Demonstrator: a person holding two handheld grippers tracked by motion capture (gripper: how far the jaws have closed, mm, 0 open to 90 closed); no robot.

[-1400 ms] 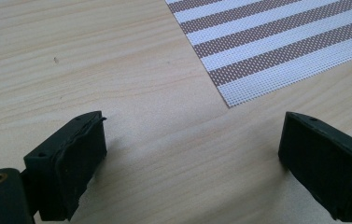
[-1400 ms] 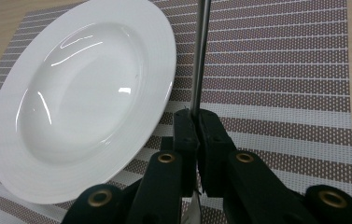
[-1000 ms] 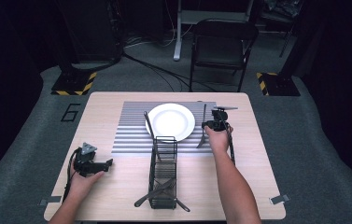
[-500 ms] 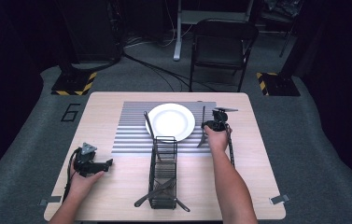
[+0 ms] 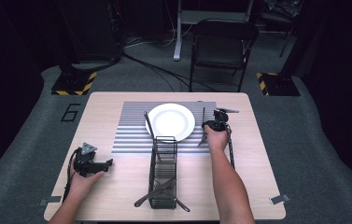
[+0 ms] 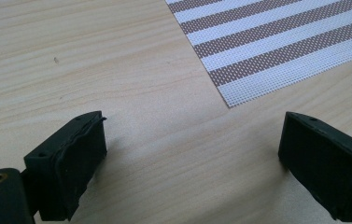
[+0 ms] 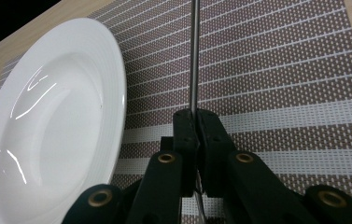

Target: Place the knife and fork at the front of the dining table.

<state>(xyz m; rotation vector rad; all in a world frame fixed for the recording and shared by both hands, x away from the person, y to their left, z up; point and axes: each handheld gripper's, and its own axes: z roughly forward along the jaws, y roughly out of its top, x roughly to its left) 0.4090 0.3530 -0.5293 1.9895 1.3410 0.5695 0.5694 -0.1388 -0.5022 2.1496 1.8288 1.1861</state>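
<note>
Gripping a thin metal utensil (image 7: 194,56) between closed jaws, our right hand-held gripper (image 7: 195,122) sits just right of the white plate (image 7: 47,135) on the striped placemat (image 7: 281,70). We rest our left hand-held gripper (image 6: 190,154), jaws wide, on the table (image 6: 71,60), well left of the plate, near the placemat's corner.

Utensil in right gripper (image 7: 196,128): a thin metal shaft (image 7: 194,51) runs past the picture's top edge beside the plate (image 7: 47,135); its end is cut off, so its kind cannot be told.
Plate: its left and lower rim are cut off in the right gripper view.
Cutlery in the wire basket (image 5: 163,173): dark pieces (image 5: 157,193) at its near end, too small to identify.
Left gripper (image 6: 190,154): both jaw bases cut off by the bottom edge.
</note>
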